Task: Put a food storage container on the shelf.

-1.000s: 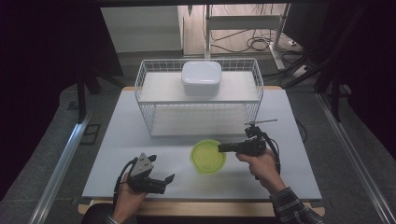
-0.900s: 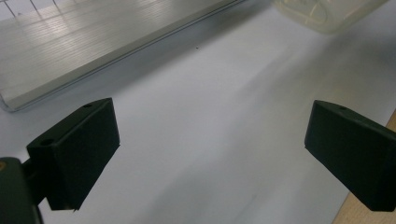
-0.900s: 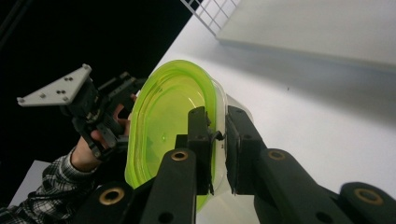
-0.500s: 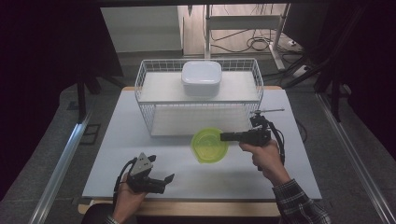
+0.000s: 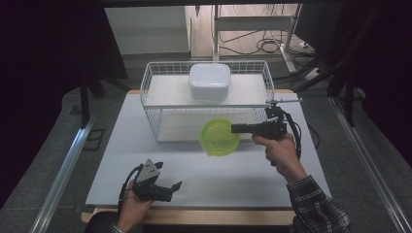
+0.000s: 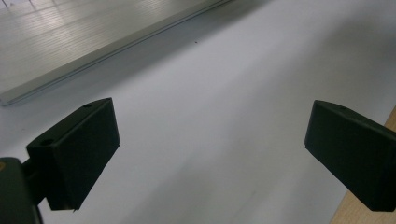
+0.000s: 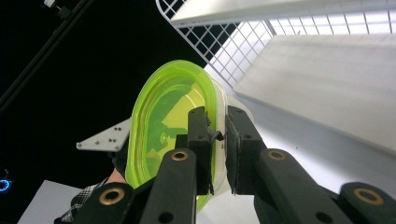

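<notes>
A round container with a bright green lid (image 5: 219,138) hangs in the air in front of the white wire rack (image 5: 156,127), with my right gripper (image 5: 234,128) shut on its rim from the right. In the right gripper view my two jaws pinch the edge of the green-lidded container (image 7: 163,121), my right gripper (image 7: 218,140) closed tight on it. A white lidded box (image 5: 209,81) sits on the rack's top shelf. My left gripper (image 5: 176,187) rests low near the table's front left, open; in the left gripper view its pads (image 6: 84,149) stand wide apart over bare white table.
The white table top (image 5: 194,170) has free room in the middle and at the front. The rack's lower shelf (image 5: 189,124) is bare. A metal rail (image 5: 63,170) runs along the left of the table; cables lie on the floor behind.
My right gripper has lifted the green-lidded container off the table and carried it up toward the rack's front. The left gripper has stayed where it was.
</notes>
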